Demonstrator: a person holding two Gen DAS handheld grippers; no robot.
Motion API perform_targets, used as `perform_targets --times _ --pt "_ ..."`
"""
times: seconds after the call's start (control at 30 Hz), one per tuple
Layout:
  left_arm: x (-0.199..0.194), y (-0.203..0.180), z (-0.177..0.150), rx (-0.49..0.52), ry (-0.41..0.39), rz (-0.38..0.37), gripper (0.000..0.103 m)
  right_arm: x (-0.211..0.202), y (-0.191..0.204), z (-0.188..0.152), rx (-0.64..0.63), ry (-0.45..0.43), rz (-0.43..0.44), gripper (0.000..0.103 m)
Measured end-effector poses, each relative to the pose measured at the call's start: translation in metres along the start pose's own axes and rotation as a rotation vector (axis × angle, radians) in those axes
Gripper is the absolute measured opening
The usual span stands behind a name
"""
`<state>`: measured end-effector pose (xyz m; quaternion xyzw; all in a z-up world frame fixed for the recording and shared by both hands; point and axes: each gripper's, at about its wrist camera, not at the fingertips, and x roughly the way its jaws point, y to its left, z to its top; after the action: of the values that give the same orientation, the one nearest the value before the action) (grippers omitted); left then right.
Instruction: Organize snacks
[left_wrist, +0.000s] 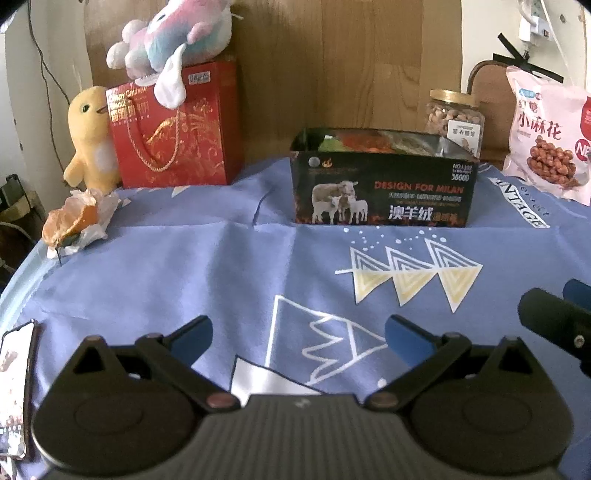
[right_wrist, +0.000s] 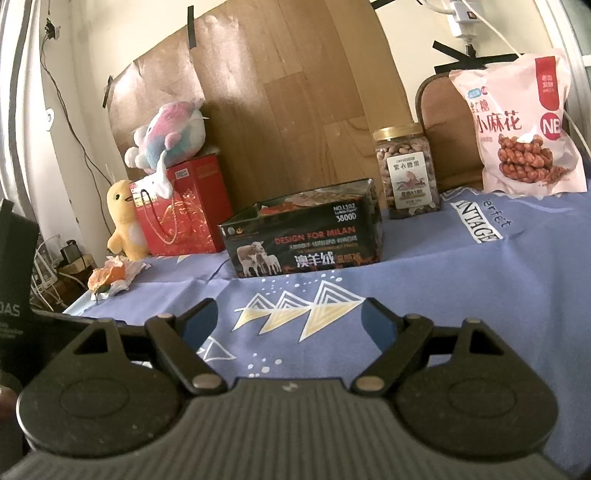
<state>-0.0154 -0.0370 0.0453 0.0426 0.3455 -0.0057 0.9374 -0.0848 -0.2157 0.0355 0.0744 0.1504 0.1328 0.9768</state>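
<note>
Matt printed cloth table cover (left_wrist: 184, 266), glossy cardboard box (left_wrist: 384, 192), shiny plastic snack bag (right_wrist: 517, 125), wood-grain backboard (right_wrist: 295, 92).

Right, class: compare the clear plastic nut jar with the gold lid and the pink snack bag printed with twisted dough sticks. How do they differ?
The clear plastic nut jar with the gold lid is rigid and see-through, showing its nuts; the pink snack bag is soft, opaque and crinkled, showing only a printed picture.
The jar is shorter and narrower; the bag is taller and wider.
The jar has a lid; the bag has none.
Both stand at the blue cloth's far right.
</note>
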Motion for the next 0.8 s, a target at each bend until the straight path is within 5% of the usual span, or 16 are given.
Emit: perform_targets --times 0.5,0.8 --pt "-0.042 0.005 0.012 -0.029 -0.256 0.097 0.103 0.000 -0.002 0.001 0.002 0.002 0.001 0.087" --pt "-0.032 0.011 0.013 -0.072 -0.163 0.046 0.103 0.001 -0.002 0.001 0.005 0.003 0.000 0.087"
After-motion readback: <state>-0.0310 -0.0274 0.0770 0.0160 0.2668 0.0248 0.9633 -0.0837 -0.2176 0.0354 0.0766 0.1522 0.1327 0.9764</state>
